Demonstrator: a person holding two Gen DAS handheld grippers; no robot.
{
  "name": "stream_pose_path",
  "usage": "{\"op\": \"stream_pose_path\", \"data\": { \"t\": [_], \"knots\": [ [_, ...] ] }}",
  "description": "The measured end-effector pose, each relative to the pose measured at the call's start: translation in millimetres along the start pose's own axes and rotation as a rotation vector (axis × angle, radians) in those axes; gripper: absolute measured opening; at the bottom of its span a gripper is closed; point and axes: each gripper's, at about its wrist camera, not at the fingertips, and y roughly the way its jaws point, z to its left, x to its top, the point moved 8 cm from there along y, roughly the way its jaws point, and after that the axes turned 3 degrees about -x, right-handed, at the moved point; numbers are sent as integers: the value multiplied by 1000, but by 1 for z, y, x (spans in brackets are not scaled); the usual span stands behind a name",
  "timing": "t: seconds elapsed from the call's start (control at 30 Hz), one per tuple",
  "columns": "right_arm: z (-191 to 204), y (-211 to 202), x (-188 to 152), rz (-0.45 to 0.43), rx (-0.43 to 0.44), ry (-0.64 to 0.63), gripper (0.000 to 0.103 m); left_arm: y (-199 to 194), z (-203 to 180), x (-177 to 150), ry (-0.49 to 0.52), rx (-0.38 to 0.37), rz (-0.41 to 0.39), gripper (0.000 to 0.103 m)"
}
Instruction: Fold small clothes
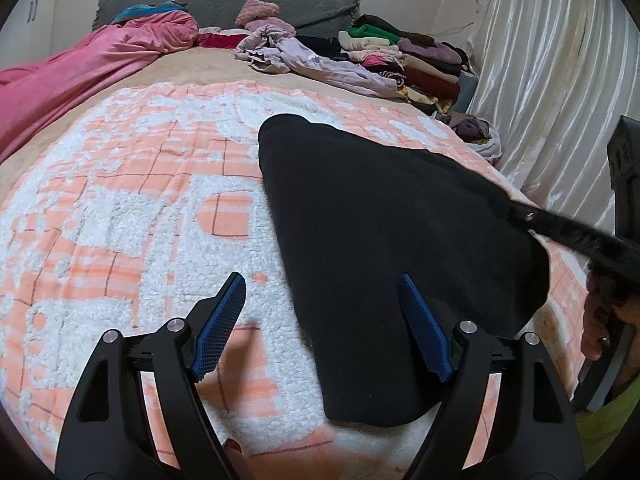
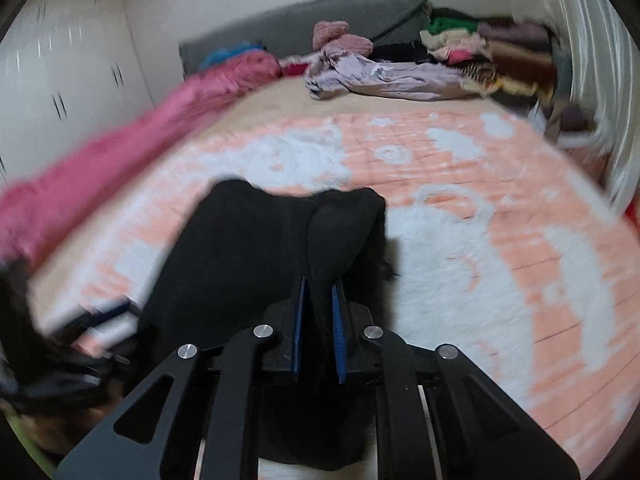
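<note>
Here, a black garment (image 1: pixel 392 216) lies on the peach-and-white blanket (image 1: pixel 120 200) covering the bed, pinched by one tool.

The right tool (image 2: pixel 319 292) clamps its blue pads on a raised fold at the garment's near edge, and that view is smeared with blur. The left tool (image 1: pixel 322 280) hangs with its jaws spread wide, one blue finger (image 1: pixel 424 336) over the cloth and the other over bare blanket, gripping nothing. Folded clothes (image 1: pixel 408 60) sit stacked at the far corner, beside a crumpled lilac garment (image 1: pixel 304 58).
</note>
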Motion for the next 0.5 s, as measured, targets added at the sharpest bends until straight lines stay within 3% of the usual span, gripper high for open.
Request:
{"op": "stream_pose_path", "data": {
  "t": [0.1,0.17,0.37,0.5],
  "knots": [
    [-7,21,-17,46,-93,-46,11,1,-1,-1,2,-5,6,72],
    [-15,29,-25,55,-86,-3,12,2,-2,-2,4,-11,10,72],
    [-22,19,-25,34,-62,69,28,2,-2,-2,10,-2,8,72],
    [-23,-1,-17,-20,-67,72,29,1,-1,-1,10,2,7,72]
  ]
}}
